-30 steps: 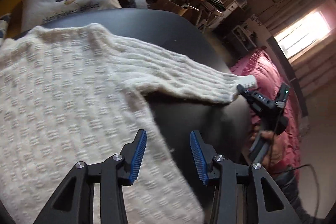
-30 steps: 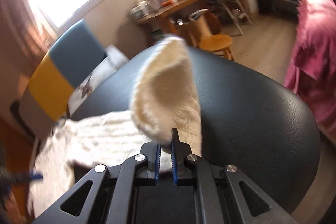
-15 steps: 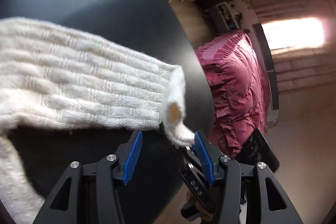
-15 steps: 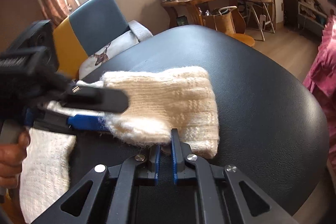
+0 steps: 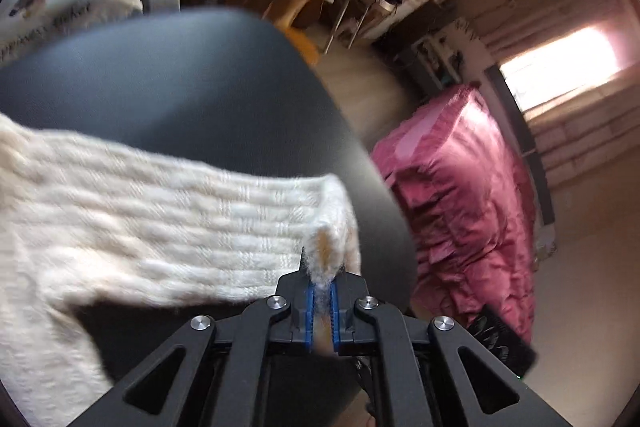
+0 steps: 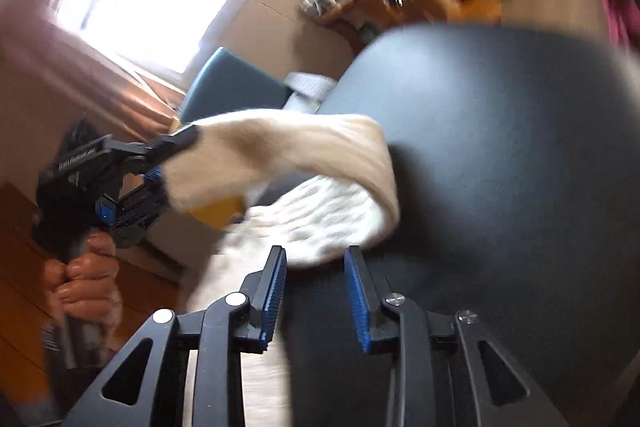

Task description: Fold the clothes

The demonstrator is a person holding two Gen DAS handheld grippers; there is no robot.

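left claw [image 5: 322,297] now clamped on sleeve cuff [image 5: 332,227]; right claw [image 6: 316,287] let go, opening, empty.

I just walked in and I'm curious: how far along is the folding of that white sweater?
Early on. Done: the sweater lies spread on the black table. In hand: the left gripper is shut on the sleeve cuff and lifts it off the table; the right gripper is opening, nothing between its pads. Left: laying this sleeve across the body, then every other fold; none shows yet.
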